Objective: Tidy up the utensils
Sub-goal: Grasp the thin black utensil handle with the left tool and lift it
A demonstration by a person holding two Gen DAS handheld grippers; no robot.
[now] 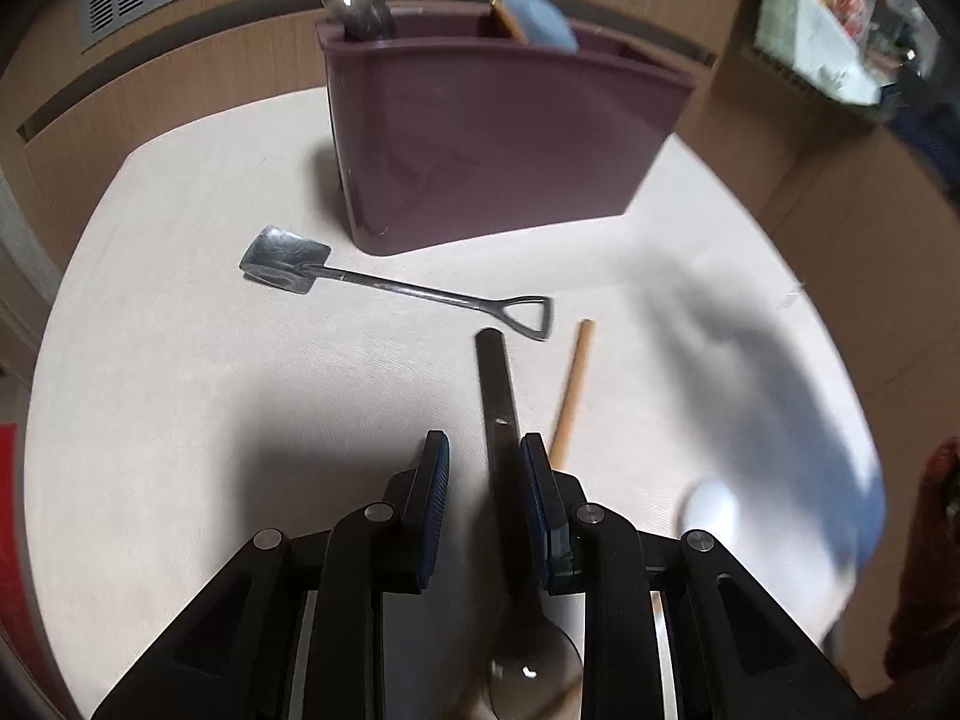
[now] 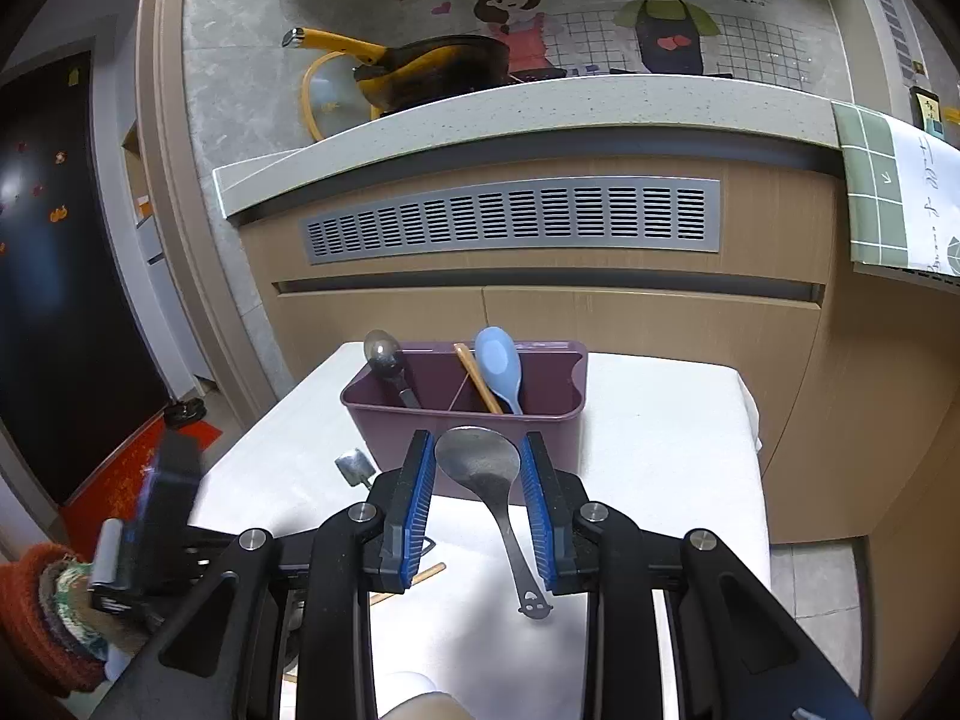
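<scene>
White-covered table (image 2: pixel 660 420) is seen in front of a wood-panelled cabinet with a grey vent grille (image 2: pixel 510 222). Purple utensil holder (image 2: pixel 462 420) is set near the table's far edge; a divider splits it into compartments. In the left compartment a metal spoon (image 2: pixel 384 357) is stood bowl-up; in the right one a blue spoon (image 2: pixel 498 366) and a wooden chopstick (image 2: pixel 477 384) are leaned.

Right gripper (image 2: pixel 477 504) is held about half open above the table. A metal rice spoon (image 2: pixel 480 468) is seen between its pads, bowl toward the holder, handle close to the right pad; whether the pad actually presses it cannot be told.

Left gripper (image 1: pixel 483 504) is pointed down at the table, about half open, nothing gripped. A dark-handled spoon (image 1: pixel 498 396) is lying on the table between the pads, close to the right one, bowl toward the camera.

A shovel-shaped spoon (image 1: pixel 288 264) is laid just in front of the holder. A second wooden chopstick (image 1: pixel 573 384) is laid beside the dark-handled spoon.
</scene>
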